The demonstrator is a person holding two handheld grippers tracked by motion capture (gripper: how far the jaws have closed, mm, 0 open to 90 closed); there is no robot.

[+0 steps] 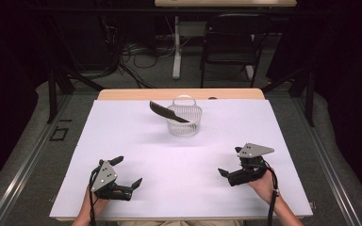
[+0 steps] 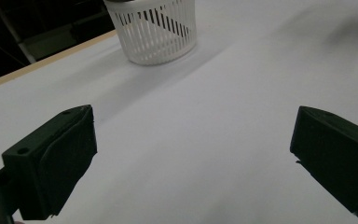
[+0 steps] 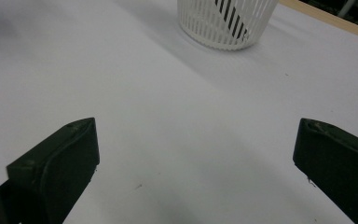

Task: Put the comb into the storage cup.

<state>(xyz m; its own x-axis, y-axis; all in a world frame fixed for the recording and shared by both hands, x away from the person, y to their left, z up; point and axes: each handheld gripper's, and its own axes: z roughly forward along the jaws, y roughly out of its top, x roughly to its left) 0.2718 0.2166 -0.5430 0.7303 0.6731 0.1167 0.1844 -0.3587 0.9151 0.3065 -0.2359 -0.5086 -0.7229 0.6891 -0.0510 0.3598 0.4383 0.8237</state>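
No readable writing anywhere. White slotted plastic basket (image 1: 184,120) sits toward the far middle of the white-covered counter (image 1: 122,141), with a long black flat blade-shaped piece (image 1: 168,112) resting tilted in it, one end jutting over the rim leftward. Left tongs (image 1: 127,172) lie low near the counter's near edge, well left of the basket, released wide. Right tongs (image 1: 231,162) near-right of basket, likewise spread, holding nothing. Bare counter between tongs and basket.

No readable text, labels or numbers anywhere.
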